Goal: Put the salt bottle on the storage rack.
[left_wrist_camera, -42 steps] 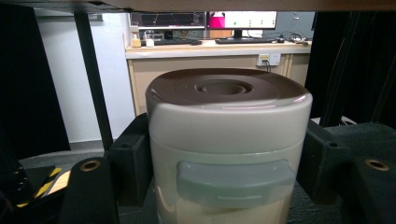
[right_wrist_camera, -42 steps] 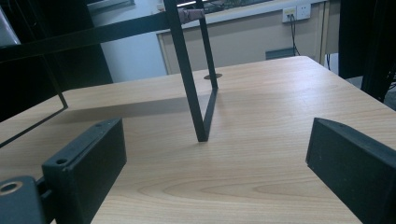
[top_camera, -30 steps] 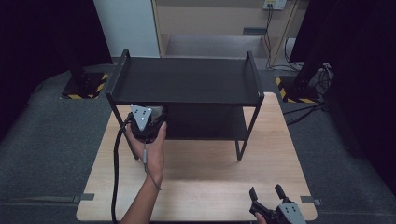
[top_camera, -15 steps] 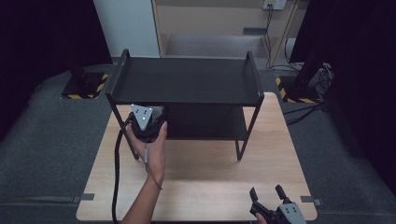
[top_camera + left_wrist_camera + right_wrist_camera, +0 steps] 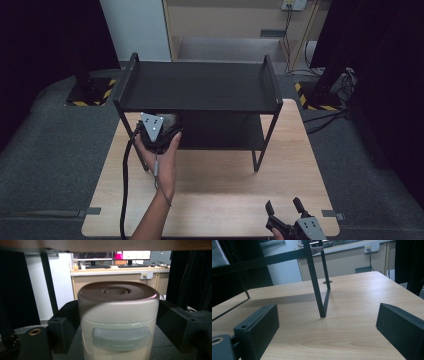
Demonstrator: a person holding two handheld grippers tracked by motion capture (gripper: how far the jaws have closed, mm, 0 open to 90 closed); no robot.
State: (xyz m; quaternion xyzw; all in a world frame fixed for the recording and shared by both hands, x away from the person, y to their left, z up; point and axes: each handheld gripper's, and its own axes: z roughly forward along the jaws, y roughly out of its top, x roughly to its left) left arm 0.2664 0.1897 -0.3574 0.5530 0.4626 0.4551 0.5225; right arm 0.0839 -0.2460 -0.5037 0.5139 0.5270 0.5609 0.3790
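- Wooden table [image 5: 210, 190] is carrying a black two-tier rack [image 5: 200, 90].
- Left gripper [image 5: 159, 131] is clamping a cream canister [image 5: 117, 320] (brown lid) at the rack's lower shelf.
- Right gripper [image 5: 290, 220] is idling near the rack's front leg, jaws apart.

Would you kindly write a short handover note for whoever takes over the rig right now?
Left tongs: closed around a cream container with a brown lid, held at the lower level of the black shelf rack, under its top shelf.
Right tongs: open and empty, low over the wooden table at its near right corner.
Done: container gripped and brought in under the top shelf.
Left: probably set it down on the lower shelf, release, back the left tongs out.
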